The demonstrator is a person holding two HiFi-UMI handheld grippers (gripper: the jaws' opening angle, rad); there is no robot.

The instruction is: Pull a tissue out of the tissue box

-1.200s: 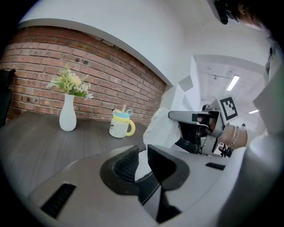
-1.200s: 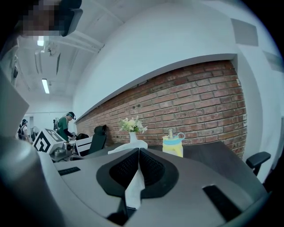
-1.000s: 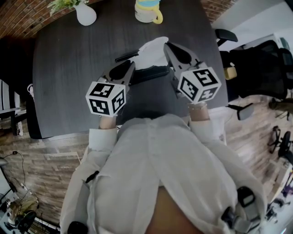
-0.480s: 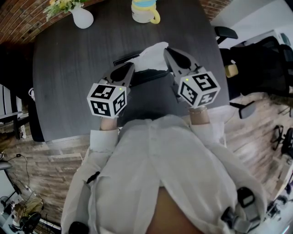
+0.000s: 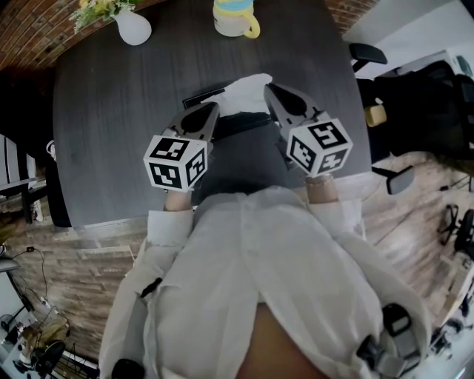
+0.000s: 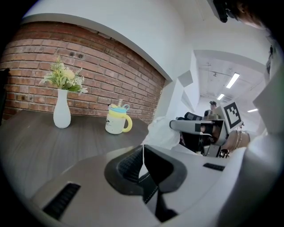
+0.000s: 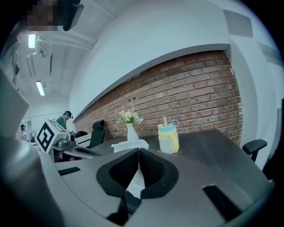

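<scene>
The right hand-held gripper [image 5: 269,89] is clenched on the tissue [image 5: 243,92] above the dark tissue box [image 5: 241,122] on the tabletop [image 5: 111,133]. The left hand-held gripper [image 5: 213,108], jaws together, is at the box's left end. A vase [image 5: 133,26] and a mug [image 5: 235,16] stand well behind.

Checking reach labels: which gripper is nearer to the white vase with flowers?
Left. In the head view the left gripper lies below and right of the white vase; the right gripper is farther right, past the tissue.
</scene>
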